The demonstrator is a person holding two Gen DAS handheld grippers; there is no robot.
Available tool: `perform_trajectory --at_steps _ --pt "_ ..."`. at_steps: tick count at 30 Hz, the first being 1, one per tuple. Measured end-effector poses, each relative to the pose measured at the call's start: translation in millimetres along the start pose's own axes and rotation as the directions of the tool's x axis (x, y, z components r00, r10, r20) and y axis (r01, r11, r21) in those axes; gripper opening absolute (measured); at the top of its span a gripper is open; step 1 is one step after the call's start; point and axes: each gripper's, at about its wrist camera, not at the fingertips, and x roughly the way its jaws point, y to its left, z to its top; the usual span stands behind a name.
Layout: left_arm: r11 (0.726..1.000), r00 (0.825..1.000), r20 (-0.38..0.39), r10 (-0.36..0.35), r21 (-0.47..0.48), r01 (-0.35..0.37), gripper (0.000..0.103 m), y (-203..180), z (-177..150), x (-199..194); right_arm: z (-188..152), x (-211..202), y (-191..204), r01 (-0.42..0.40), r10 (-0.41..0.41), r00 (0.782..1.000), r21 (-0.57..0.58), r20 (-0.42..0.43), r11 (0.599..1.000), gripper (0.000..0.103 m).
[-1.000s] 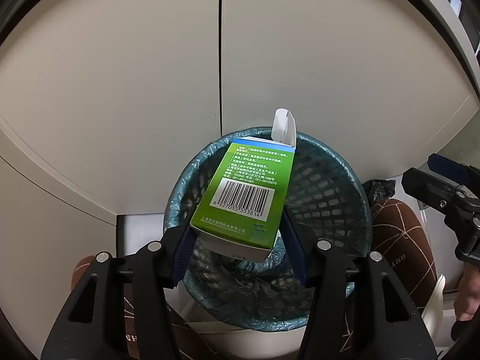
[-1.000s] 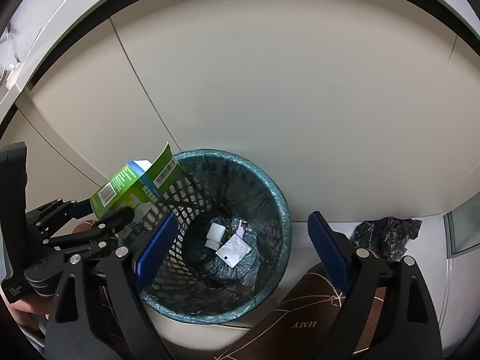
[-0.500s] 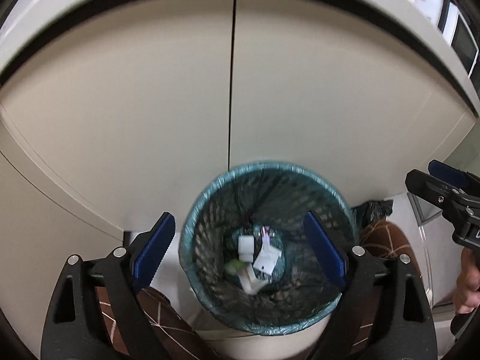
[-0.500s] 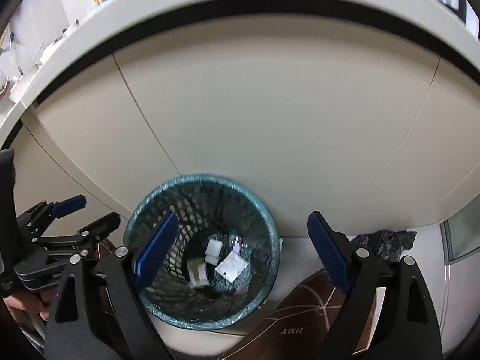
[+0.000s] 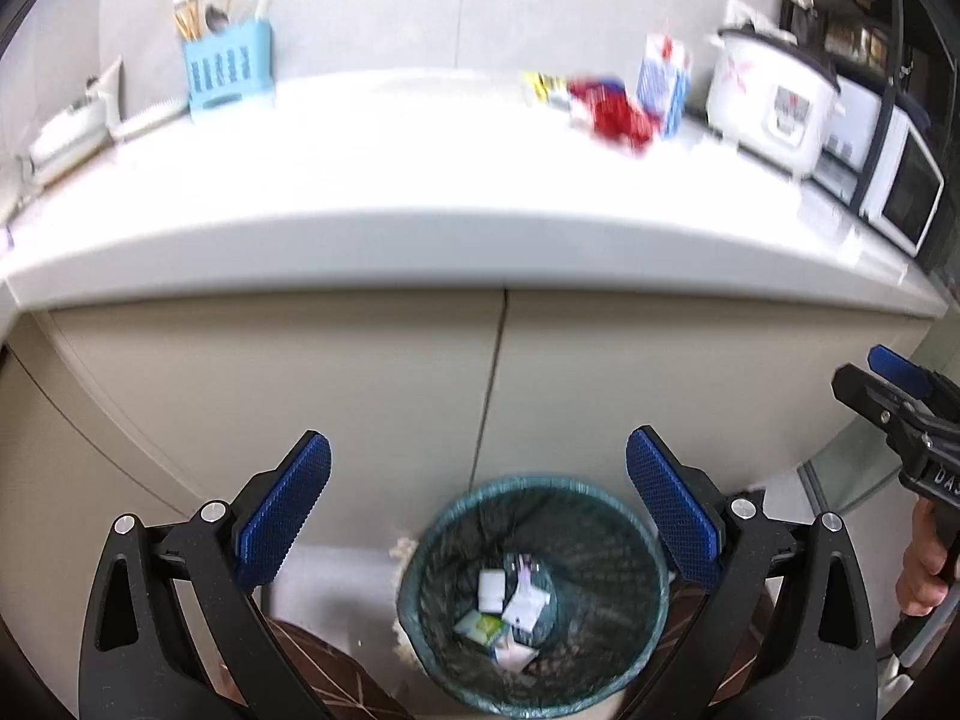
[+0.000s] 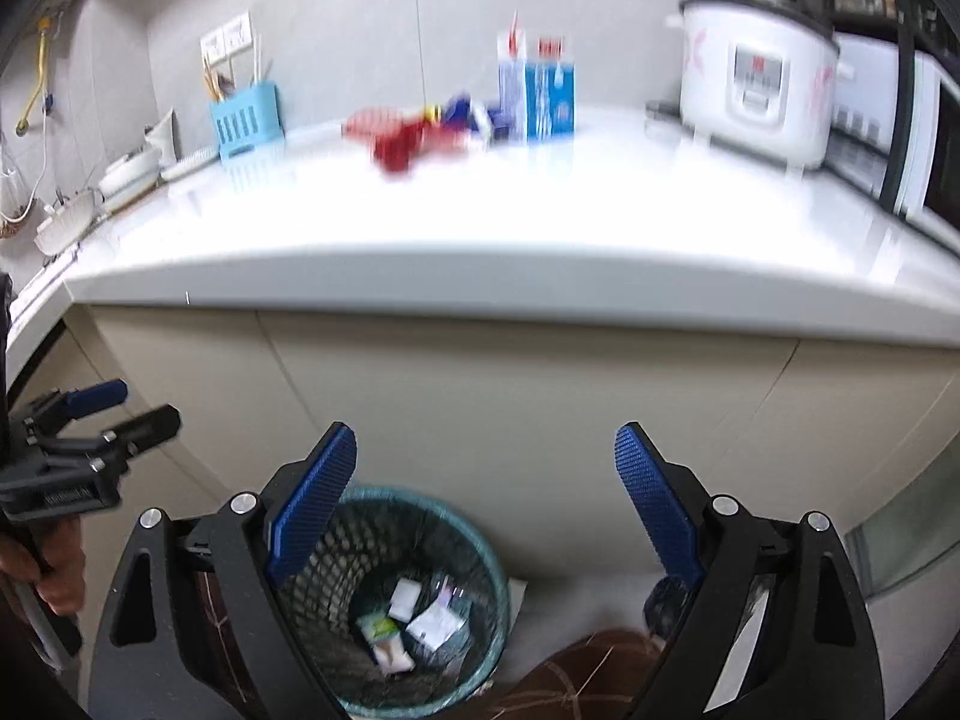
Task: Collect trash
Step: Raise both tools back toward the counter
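The bin stands on the floor before the cabinet, below the table, with boxes lying inside it.

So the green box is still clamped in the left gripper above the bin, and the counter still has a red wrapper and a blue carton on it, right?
Not quite. The left gripper is open and empty; its jaws have just been opening, and the left wrist view shows the green box lying inside the bin. The red wrapper and blue carton are indeed on the counter.
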Motion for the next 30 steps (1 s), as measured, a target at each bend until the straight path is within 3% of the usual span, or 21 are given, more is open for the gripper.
perform_trajectory --at_steps 7,14,21,30 --pt "1.0 0.997 0.079 0.019 0.002 -0.019 0.097 -1 64 -43 50 -27 2 -0.002 0.006 0.996 -0.038 0.089 0.999 0.085" --pt "0.999 0.993 0.111 0.038 0.025 -0.041 0.097 -4 112 -58 95 -34 4 0.006 0.001 0.99 -0.051 0.138 0.999 0.089" --pt "0.999 0.995 0.093 0.036 0.006 -0.036 0.097 5 137 -43 133 -23 -8 0.004 0.0 0.988 -0.03 0.156 1.0 0.094" --pt "0.999 0.998 0.044 0.034 -0.027 -0.033 0.097 24 172 -4 179 27 -23 0.043 -0.038 0.989 -0.03 0.146 0.999 0.095"
